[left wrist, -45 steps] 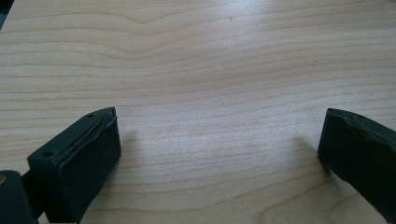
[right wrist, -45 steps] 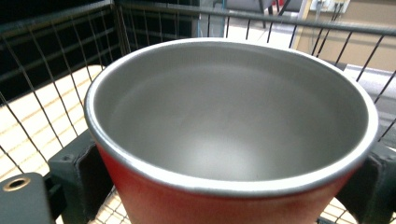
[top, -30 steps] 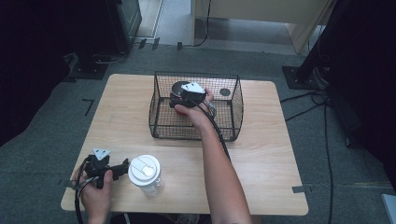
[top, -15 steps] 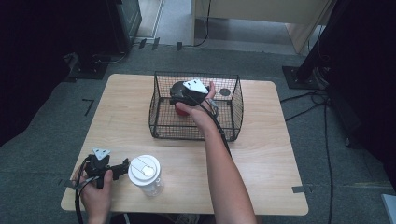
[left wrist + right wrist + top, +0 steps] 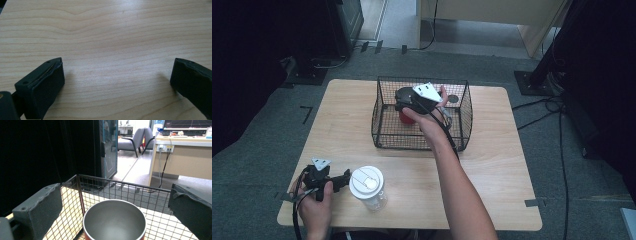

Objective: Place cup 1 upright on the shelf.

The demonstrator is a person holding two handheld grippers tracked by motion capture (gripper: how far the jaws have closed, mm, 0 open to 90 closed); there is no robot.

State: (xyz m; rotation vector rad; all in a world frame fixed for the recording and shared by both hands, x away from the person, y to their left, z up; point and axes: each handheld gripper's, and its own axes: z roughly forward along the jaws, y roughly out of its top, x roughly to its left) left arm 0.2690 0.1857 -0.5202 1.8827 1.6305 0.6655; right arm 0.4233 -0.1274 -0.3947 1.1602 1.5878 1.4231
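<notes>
A red cup (image 5: 405, 117) with a steel inside (image 5: 114, 222) stands upright in a black wire basket (image 5: 384, 120) at the middle of the table. A hand holds my right gripper (image 5: 402, 102) just above the cup, inside the basket. In the right gripper view its jaws (image 5: 115, 192) stand wide open, one on each side of the cup's rim and apart from it. My left gripper (image 5: 343, 179) rests near the table's front left corner. It is open over bare wood (image 5: 116, 75) with nothing between its fingers.
A clear cup with a white lid (image 5: 367, 185) stands just right of the left gripper. The basket's far wall (image 5: 120, 188) rises behind the red cup. A small dark disc (image 5: 453, 98) lies in the basket's far right corner. Cables trail across the floor.
The right gripper has shifted and tilted slightly over the basket. The left gripper and the lidded cup have stayed put.
</notes>
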